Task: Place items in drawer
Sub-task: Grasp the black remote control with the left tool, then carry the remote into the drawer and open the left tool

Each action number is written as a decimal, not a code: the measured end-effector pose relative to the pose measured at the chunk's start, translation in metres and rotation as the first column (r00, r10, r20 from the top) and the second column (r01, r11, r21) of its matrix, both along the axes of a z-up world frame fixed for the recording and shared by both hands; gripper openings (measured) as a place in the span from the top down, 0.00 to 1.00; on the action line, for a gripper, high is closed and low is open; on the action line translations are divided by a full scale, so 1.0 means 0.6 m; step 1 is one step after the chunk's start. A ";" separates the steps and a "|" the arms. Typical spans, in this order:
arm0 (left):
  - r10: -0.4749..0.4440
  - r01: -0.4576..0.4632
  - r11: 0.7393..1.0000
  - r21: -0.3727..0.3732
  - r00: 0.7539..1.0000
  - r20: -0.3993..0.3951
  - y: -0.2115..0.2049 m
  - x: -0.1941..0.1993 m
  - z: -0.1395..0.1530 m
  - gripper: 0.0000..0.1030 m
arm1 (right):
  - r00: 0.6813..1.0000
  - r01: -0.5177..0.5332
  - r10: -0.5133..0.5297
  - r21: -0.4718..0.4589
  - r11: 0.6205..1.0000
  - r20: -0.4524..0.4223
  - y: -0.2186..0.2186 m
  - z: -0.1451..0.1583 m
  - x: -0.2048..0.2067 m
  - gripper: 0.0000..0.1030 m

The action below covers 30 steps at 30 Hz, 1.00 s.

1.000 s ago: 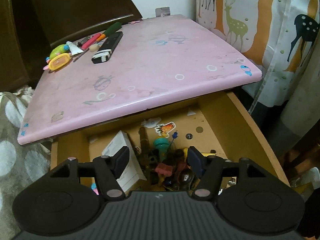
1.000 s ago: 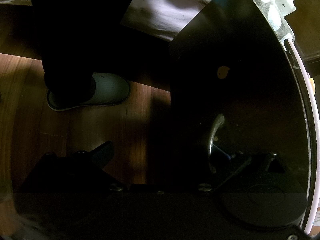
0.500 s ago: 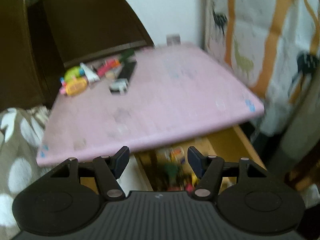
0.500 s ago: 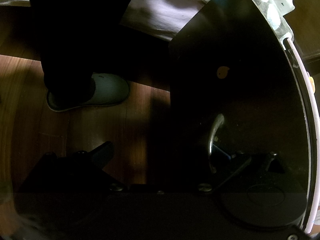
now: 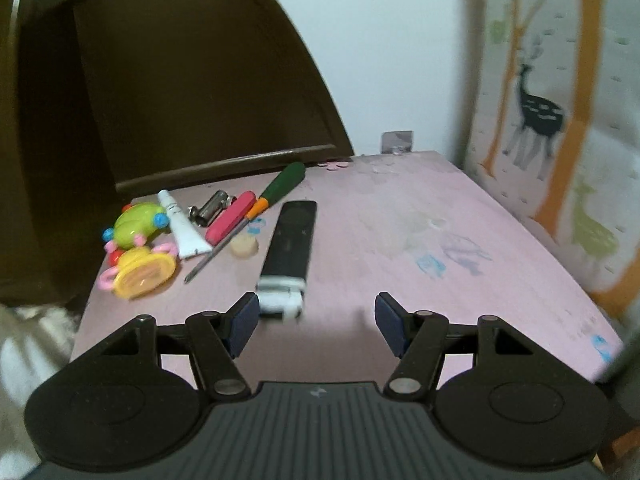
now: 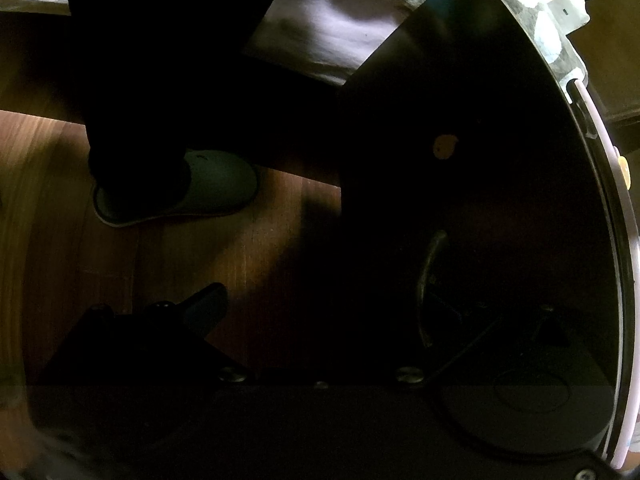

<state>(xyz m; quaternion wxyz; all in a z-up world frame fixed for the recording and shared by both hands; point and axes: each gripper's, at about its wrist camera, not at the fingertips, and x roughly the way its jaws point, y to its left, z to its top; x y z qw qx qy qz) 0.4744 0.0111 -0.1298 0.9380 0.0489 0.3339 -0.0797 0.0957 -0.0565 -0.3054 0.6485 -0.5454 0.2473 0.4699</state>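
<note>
In the left wrist view my left gripper [image 5: 315,322] is open and empty above the pink tabletop [image 5: 420,248]. A black remote with a white end [image 5: 289,249] lies just beyond its left finger. Further left lie a green-handled screwdriver [image 5: 256,212], a red tool [image 5: 231,223], a white tube [image 5: 182,232], a metal cylinder [image 5: 211,207], a small beige cap [image 5: 244,247] and two toys, green [image 5: 136,230] and yellow [image 5: 142,272]. In the right wrist view my right gripper [image 6: 320,312] is open at the dark drawer front [image 6: 480,200]; its right finger sits behind the metal handle [image 6: 426,280].
A dark wooden headboard [image 5: 180,80] rises behind the tabletop. A deer-print curtain [image 5: 560,120] hangs on the right. In the right wrist view a wooden floor [image 6: 60,240] and a grey slipper on a foot [image 6: 200,192] lie to the left of the drawer front.
My left gripper has lifted from over the open drawer to above the tabletop, closer to the remote; the drawer interior has left its view. The right gripper has stayed at the handle.
</note>
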 end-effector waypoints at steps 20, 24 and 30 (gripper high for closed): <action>0.002 -0.006 0.999 -0.034 0.995 -0.104 0.018 0.144 -0.051 0.66 | 1.000 -0.011 0.011 0.020 1.000 0.003 -0.004 0.000 -0.003 0.00; -0.015 0.016 1.000 0.005 0.991 -0.131 0.005 0.109 -0.045 0.66 | 1.000 -0.012 0.012 0.010 1.000 0.004 -0.002 0.000 -0.003 0.00; -0.016 0.017 1.000 0.010 0.990 -0.138 -0.014 0.041 -0.025 0.66 | 1.000 -0.010 0.010 0.001 1.000 0.009 0.001 -0.002 -0.003 0.00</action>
